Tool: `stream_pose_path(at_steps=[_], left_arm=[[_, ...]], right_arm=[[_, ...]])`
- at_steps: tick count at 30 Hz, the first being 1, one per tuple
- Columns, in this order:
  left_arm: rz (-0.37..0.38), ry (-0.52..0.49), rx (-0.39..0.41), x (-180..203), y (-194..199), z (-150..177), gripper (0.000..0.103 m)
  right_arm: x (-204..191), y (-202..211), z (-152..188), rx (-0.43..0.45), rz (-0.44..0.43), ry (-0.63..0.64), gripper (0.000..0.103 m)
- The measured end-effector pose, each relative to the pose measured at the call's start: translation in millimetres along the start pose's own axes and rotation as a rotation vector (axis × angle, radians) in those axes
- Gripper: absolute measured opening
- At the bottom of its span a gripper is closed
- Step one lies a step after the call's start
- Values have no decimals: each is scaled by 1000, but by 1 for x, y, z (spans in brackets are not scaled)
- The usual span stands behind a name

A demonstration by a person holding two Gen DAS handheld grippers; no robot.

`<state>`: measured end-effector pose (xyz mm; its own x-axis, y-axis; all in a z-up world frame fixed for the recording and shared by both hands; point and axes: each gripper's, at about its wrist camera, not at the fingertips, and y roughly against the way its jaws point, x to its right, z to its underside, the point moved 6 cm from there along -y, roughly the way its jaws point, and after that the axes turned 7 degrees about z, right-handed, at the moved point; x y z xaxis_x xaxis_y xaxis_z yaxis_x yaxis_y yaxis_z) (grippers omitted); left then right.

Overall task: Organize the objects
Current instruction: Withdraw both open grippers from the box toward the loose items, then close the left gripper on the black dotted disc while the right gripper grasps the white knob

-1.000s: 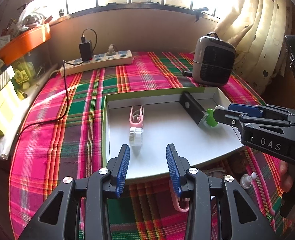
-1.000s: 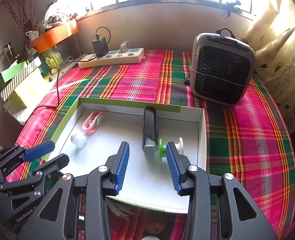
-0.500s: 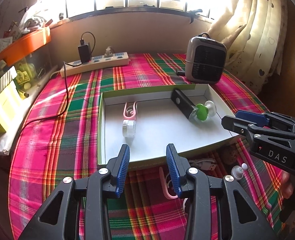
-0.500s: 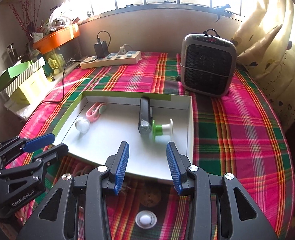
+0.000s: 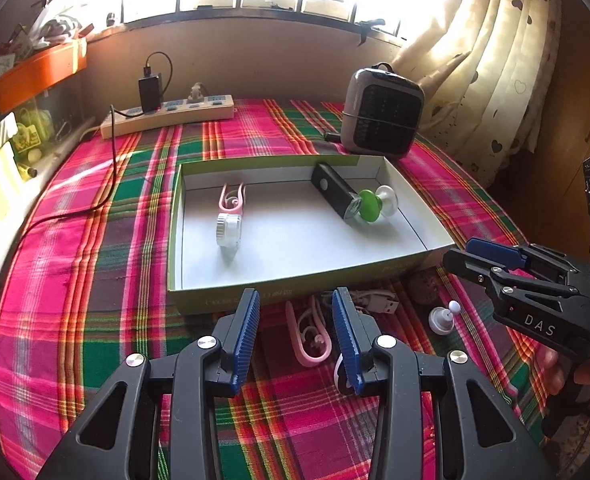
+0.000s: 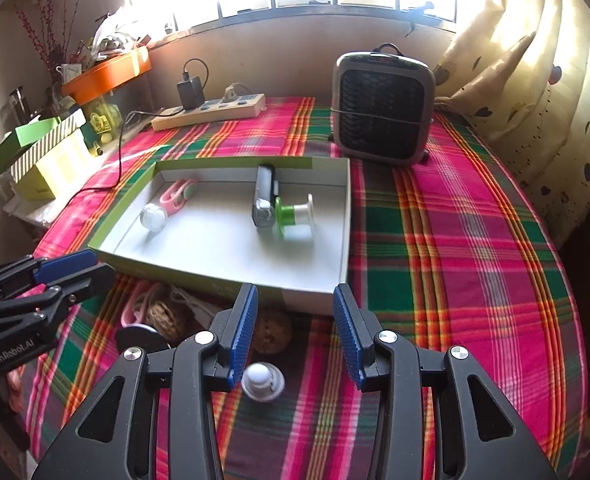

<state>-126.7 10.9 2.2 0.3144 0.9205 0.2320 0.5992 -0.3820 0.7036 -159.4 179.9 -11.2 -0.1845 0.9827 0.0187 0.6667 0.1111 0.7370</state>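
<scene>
On the plaid cloth (image 5: 95, 280) sits a shallow white tray (image 5: 295, 280) with green sides, and inside it there's a pink clip (image 5: 231, 200) touching a small white jar (image 5: 227, 231) on the left, plus a black flashlight (image 5: 333, 194) with a green spool (image 5: 369, 206) right at its lens end. Both grippers hang over the cloth just in front of the tray's near wall. Left gripper (image 5: 295, 328) has its jaws spread with nothing pinched, and a second pink clip (image 5: 307, 340) lies on the cloth between them, next to a white USB cable (image 5: 375, 300). Right gripper (image 6: 295, 332) is spread too and empty, with a little white knob (image 6: 263, 380) on the cloth just beside its left finger and a brown cookie-looking thing (image 6: 273, 332) a bit further up between the jaws. Some twine (image 6: 163, 312) lies left of that. Behind the tray: a heater (image 6: 383, 104) and a power strip (image 6: 211, 110) by the wall
</scene>
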Motion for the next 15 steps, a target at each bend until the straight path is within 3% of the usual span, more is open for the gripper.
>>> stream_pose_path(at_steps=[15], left_arm=[[100, -85, -63, 30, -9, 24, 40]], right_arm=[[4, 8, 31, -10, -36, 5, 47]])
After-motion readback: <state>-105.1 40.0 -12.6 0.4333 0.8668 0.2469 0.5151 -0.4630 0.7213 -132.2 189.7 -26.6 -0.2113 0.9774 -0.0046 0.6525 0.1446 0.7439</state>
